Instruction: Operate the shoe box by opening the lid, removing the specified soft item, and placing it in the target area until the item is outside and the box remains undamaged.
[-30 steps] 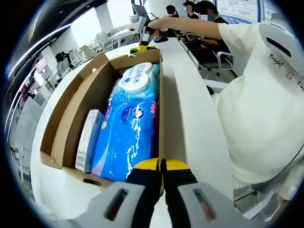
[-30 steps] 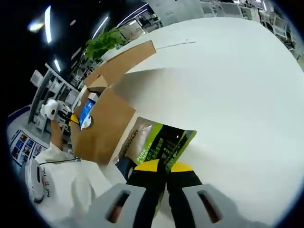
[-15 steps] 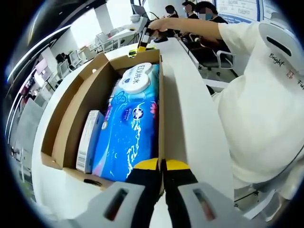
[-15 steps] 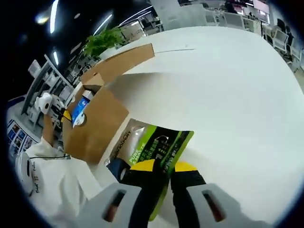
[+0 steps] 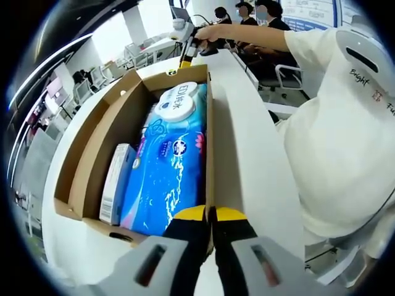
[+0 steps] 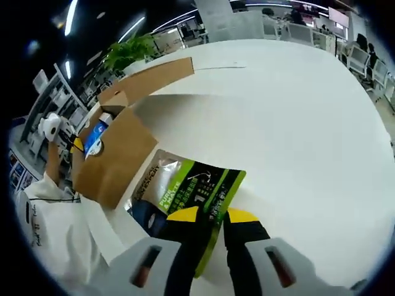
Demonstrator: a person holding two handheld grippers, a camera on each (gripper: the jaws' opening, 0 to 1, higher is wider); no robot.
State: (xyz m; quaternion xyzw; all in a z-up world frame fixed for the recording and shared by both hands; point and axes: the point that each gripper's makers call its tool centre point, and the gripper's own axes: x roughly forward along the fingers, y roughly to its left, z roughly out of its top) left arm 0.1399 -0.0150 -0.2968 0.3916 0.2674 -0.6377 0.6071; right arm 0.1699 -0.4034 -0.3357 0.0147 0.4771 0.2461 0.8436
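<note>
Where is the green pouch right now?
In the right gripper view, the green pouch is outside the cardboard box, above the white table, pinched in the right gripper.

Over the last second your right gripper (image 6: 207,217) has carried the green pouch (image 6: 185,194) farther from the open shoe box (image 6: 114,154), and more white table (image 6: 296,123) now shows between pouch and box.
</note>
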